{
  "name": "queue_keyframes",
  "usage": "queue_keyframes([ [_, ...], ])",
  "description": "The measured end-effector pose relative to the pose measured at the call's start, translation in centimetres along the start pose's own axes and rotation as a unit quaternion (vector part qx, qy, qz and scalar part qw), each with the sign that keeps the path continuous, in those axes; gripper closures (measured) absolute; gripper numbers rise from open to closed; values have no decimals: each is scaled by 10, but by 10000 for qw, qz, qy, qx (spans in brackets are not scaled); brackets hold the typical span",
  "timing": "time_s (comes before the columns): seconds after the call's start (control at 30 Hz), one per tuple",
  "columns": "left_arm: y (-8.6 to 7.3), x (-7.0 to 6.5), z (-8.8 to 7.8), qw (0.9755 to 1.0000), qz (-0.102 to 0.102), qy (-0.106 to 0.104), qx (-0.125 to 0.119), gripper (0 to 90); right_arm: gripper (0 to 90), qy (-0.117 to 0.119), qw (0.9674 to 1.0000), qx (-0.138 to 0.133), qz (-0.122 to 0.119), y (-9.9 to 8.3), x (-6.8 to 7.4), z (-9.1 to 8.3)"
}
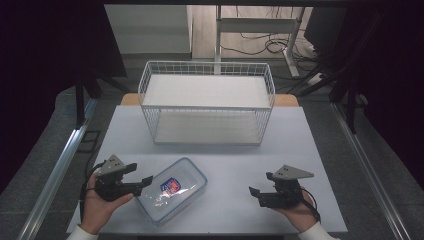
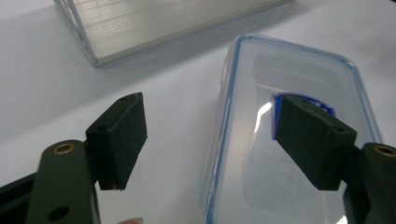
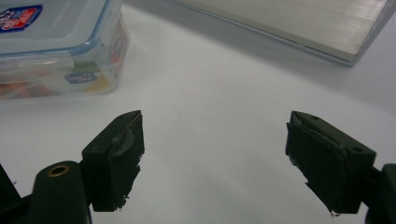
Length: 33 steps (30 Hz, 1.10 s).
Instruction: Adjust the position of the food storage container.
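Food container [image 1: 172, 195] lidded on table [image 1: 300, 150]; left gripper [image 1: 142, 182] fingers spread over edge.

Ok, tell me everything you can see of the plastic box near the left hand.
The box is a clear rectangular plastic container with rounded corners and a blue-edged lid, which is on. A red and blue label sits on the lid, and coloured print shows through a side wall in the right gripper view. It lies flat and askew on the white table, in front of the wire basket. The left hand-held gripper is at its near-left corner with open jaws, one over the lid; whether they touch it cannot be told.
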<state>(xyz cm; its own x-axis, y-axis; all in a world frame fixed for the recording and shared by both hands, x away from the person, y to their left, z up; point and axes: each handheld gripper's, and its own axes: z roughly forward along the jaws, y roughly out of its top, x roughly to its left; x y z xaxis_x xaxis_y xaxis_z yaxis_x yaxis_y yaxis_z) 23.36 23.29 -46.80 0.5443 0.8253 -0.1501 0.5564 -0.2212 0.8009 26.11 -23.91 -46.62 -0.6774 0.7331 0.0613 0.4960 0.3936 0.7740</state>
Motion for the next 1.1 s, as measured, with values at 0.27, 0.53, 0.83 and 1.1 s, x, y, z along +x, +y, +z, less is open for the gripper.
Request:
queue_keyframes([
  [0.27,4,-7,-6,10000,40,-55,-20,265,213,170,9998,88,54,0,0,4],
  [0.53,7,-16,-10,9998,33,-147,101,263,221,333,9994,52,107,4,2,7],
  [0.83,16,-48,-9,9967,339,-628,378,372,222,371,9992,7,135,6,-1,8],
  [1.1,18,-78,-3,9900,692,-1010,703,401,222,388,9992,-52,113,6,1,6],
])
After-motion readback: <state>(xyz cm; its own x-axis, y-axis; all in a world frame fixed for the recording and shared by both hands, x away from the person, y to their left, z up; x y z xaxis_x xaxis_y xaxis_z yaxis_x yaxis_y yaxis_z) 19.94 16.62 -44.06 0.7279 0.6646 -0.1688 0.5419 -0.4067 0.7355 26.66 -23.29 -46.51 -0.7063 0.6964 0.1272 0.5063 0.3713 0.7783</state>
